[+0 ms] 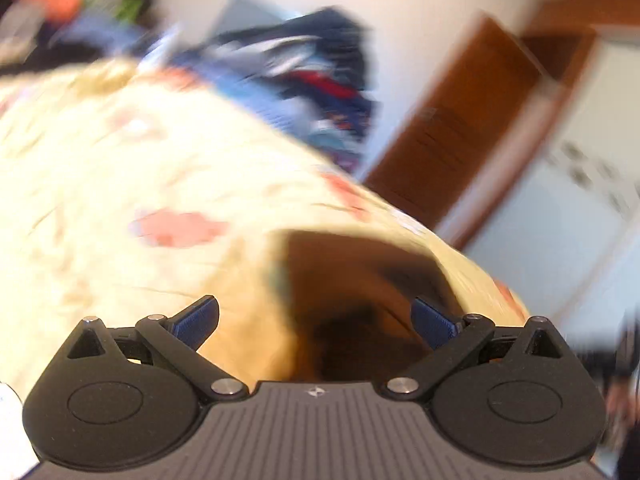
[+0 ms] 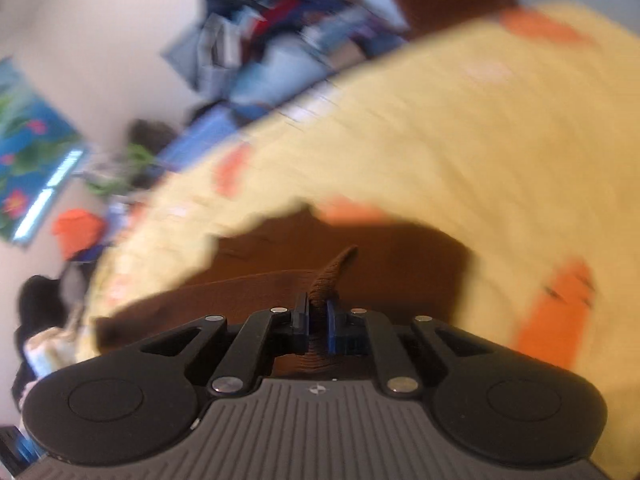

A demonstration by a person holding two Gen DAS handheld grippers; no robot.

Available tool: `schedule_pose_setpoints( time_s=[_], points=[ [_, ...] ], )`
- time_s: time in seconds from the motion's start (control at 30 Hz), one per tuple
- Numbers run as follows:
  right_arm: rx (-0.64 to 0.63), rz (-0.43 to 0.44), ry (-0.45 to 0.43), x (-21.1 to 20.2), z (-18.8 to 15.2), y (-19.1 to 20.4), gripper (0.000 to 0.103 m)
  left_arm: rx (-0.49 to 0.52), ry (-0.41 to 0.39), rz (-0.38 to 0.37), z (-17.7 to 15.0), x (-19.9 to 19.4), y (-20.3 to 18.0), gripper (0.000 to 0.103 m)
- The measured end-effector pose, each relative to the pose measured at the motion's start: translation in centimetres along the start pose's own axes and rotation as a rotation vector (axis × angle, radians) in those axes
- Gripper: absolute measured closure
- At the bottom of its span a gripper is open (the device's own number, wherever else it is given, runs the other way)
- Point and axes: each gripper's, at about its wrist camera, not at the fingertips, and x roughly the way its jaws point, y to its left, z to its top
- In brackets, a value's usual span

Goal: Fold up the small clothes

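Note:
A brown knit garment point(image 2: 340, 248) lies on a yellow bedspread point(image 2: 460, 128) with orange patches. My right gripper point(image 2: 317, 312) is shut on a raised fold of this brown garment, and a ribbed tip of cloth sticks up between its blue pads. In the left wrist view the same brown garment point(image 1: 360, 280) shows blurred ahead of my left gripper point(image 1: 316, 320). The left jaws stand wide apart with nothing between the fingertips point(image 1: 198, 318). Both views are smeared by motion.
A heap of blue, red and white clothes point(image 1: 304, 68) is piled at the far side of the bed. A brown wooden door point(image 1: 460, 120) stands by the wall. An orange item point(image 2: 78, 228) and a blue flowered picture point(image 2: 28, 152) sit at the left.

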Motion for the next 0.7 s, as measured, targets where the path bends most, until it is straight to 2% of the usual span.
schedule_pose_setpoints(
  time_s=[0.03,0.1,0.17,0.27,0.33,0.4,0.43,0.47,0.53,0.6,0.7],
  points=[
    [-0.007,-0.026,0.014,0.5,-0.5,-0.5,0.088,-0.038,0.011,0.023,0.7,0.7,0.9,0.0],
    [-0.019,-0.018,0.028,0.9,-1.1,-0.7,0.088,-0.088,0.044,0.055,1.8,2.2,1.8,0.0],
    [-0.026,-0.003,0.028,0.9,-1.1,-0.4,0.088,-0.12,0.082,0.021,2.5,3.3,2.1,0.0],
    [-0.014,0.029,-0.003,-0.4,0.2,-0.4,0.088,-0.066,0.143,-0.003,3.0,5.2,0.6,0.0],
    [0.016,0.083,-0.05,-2.1,1.6,-0.4,0.088,-0.03,0.207,0.022,3.1,8.0,-0.7,0.0],
    [0.045,0.126,-0.081,-3.0,2.7,-0.8,0.088,-0.038,0.274,0.023,2.8,10.4,-0.8,0.001],
    [0.045,0.125,-0.08,-3.2,3.1,-0.8,0.088,-0.031,0.282,0.021,2.8,10.9,-1.1,0.002],
    [0.034,0.115,-0.075,-3.2,3.3,-0.6,0.088,0.001,0.274,0.025,2.9,11.3,-1.5,0.007],
    [0.013,0.116,-0.065,-3.3,3.5,-0.2,0.088,0.043,0.306,0.038,3.4,12.3,-2.4,0.062],
    [-0.003,0.147,-0.072,-3.7,3.6,0.7,0.088,0.077,0.344,0.064,4.0,13.2,-2.8,0.09],
    [-0.019,0.231,-0.107,-5.2,4.2,2.3,0.088,0.146,0.337,0.093,5.3,13.0,-3.3,0.096]
  ],
)
